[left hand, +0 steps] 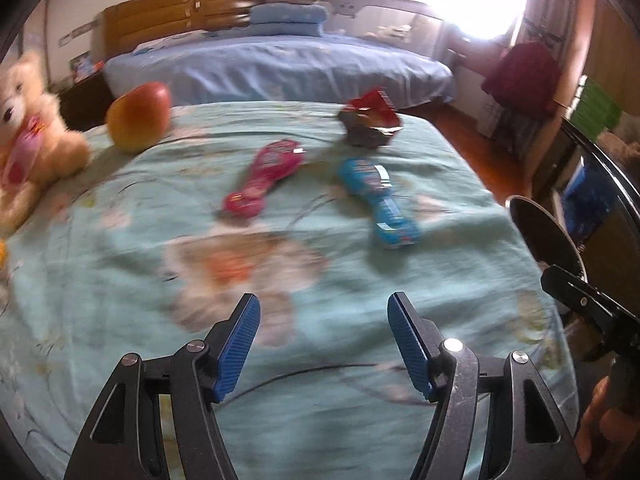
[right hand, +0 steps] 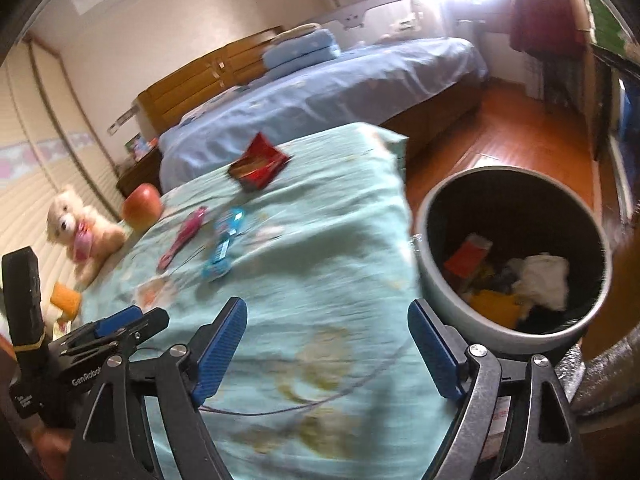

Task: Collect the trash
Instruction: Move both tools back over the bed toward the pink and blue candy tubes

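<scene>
Blue wrapper [left hand: 378, 202] lies on the bedspread [left hand: 120, 280] ahead of the left gripper [left hand: 324, 344], slightly right — long axis running roughly away from it. Both grippers stand apart, empty; right gripper [right hand: 326, 350] sits nearer the bin [right hand: 440, 304].

A bed [left hand: 120, 280] covered with a pale green, flower-printed sheet carries everything. A pink wrapper [left hand: 262, 178] and a blue wrapper [left hand: 378, 200] lie side by side near its middle, apart from each other. Beyond them, toward the far edge, sits a crumpled red wrapper [left hand: 370, 118]. At far left rest an apple [left hand: 138, 116] and a cream teddy bear [left hand: 28, 136]. A grey bin [right hand: 436, 280] stands on the wooden floor [right hand: 500, 128] at the bed's right.
</scene>
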The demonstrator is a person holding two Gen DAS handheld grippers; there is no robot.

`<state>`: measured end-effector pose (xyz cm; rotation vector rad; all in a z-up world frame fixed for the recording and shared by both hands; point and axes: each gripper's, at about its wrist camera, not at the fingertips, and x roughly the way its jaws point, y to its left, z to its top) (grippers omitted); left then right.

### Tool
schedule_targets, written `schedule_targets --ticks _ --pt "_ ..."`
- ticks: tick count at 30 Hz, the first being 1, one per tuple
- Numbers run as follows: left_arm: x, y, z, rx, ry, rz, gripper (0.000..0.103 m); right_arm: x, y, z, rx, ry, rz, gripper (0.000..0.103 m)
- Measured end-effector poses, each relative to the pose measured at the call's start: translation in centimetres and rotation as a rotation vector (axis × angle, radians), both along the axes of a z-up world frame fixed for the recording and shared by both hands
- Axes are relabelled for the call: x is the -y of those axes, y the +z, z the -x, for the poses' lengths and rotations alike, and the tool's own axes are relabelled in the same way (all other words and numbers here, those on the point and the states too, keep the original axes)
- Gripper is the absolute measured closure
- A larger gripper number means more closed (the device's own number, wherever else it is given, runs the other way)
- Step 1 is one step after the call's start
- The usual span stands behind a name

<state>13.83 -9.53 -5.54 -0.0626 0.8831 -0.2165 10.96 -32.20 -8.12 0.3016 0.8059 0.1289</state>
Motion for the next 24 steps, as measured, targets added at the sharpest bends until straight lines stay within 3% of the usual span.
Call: schedule_targets --ticks 12,22,24 --pt "-4.5 -0.6 -1.4 -0.019 0.083 0.007 0.037 -4.9 -0.4 -1.8 -0.032 0.102 0.021 0.019" --pt "-6.1 -1.1 -5.3 -0.047 0.055 -0.011 0.037 -7.7 -0.6 -4.8 -0.047 0.164 0.035 0.021" --pt "-6.2 -1.3 -6.7 -0.064 0.037 -0.006 0.037 -8.5 -0.7 -5.6 -0.052 0.183 0.043 0.027"
